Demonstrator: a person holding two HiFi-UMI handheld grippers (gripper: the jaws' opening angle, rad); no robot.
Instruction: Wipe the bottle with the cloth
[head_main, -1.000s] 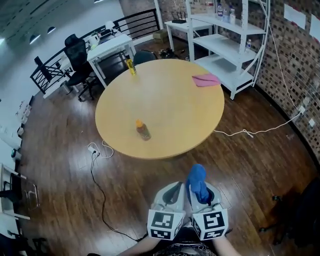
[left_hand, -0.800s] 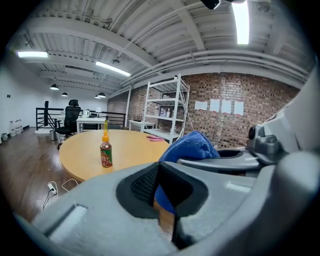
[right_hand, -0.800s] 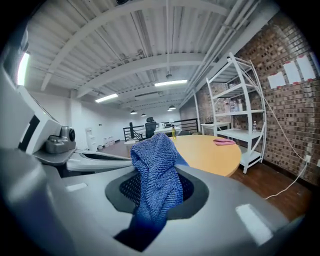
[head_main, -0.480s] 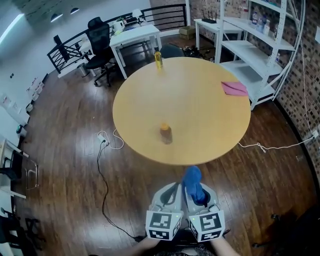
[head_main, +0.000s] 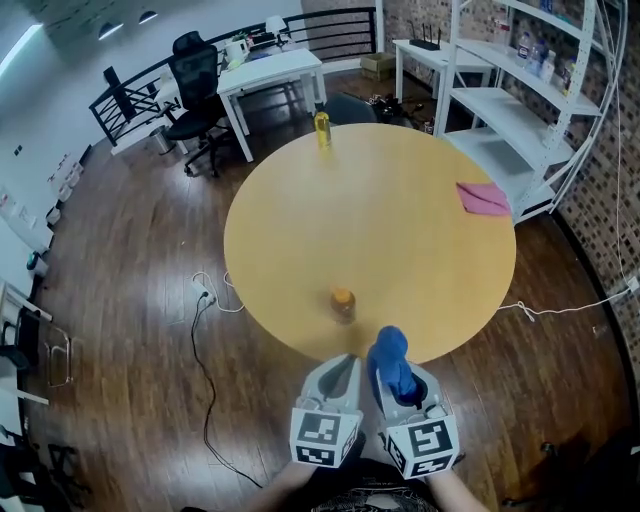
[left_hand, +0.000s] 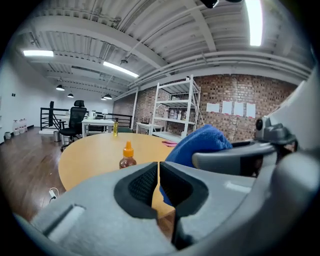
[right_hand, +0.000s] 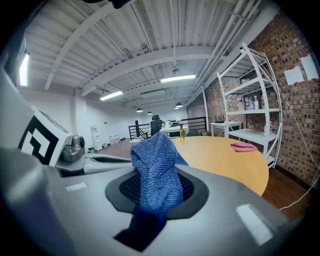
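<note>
Head view: the small amber bottle with its orange cap stands upright near the closest edge of the round, pale wooden table. Left gripper view: the left gripper has its ribbed black pads pressed together on nothing. Right gripper view: the right gripper clamps the nubbly blue cloth, which stands bunched above the jaws.

On the table, the near bottle stands before the far bottle, folded cloth at right.
</note>
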